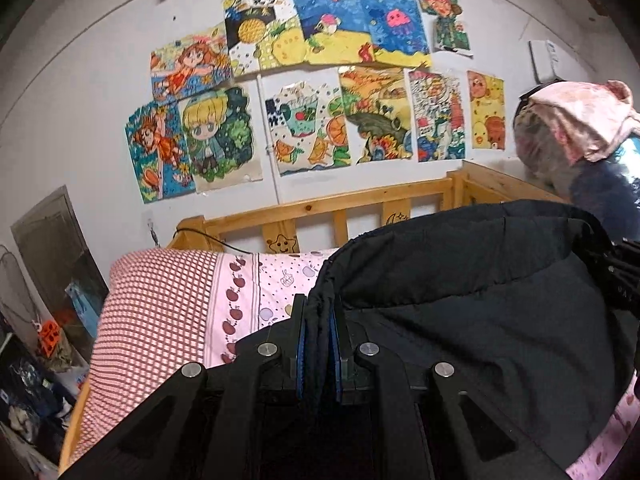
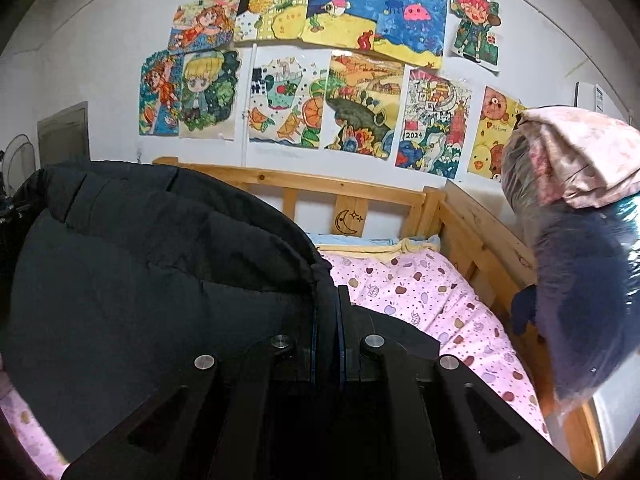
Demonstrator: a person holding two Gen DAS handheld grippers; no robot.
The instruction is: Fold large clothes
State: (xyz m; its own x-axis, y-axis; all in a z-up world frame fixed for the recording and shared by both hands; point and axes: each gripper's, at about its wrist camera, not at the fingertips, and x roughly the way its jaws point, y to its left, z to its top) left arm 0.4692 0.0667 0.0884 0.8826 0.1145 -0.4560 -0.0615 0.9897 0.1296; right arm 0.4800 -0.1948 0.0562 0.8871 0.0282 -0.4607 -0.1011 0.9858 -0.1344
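Note:
A large dark padded jacket [image 1: 472, 304] hangs lifted over the bed, stretched between both grippers. My left gripper [image 1: 319, 304] is shut on the jacket's left edge, with a bunched seam pinched between its blue-lined fingers. In the right wrist view the same jacket [image 2: 140, 280] fills the left half, and my right gripper [image 2: 328, 300] is shut on its right edge. The cloth sags between the two grips and hides the bed beneath it. The right gripper's black body [image 1: 620, 276] shows at the far right of the left wrist view.
A wooden bed rail [image 2: 352, 192] runs behind, above a pink fruit-print sheet [image 2: 432, 304]. A red-checked pillow [image 1: 160, 312] lies at left. A bag of bedding [image 2: 580, 264] topped with pink cloth stands at right. Drawings cover the wall [image 1: 80, 120]. Clutter [image 1: 36, 368] sits lower left.

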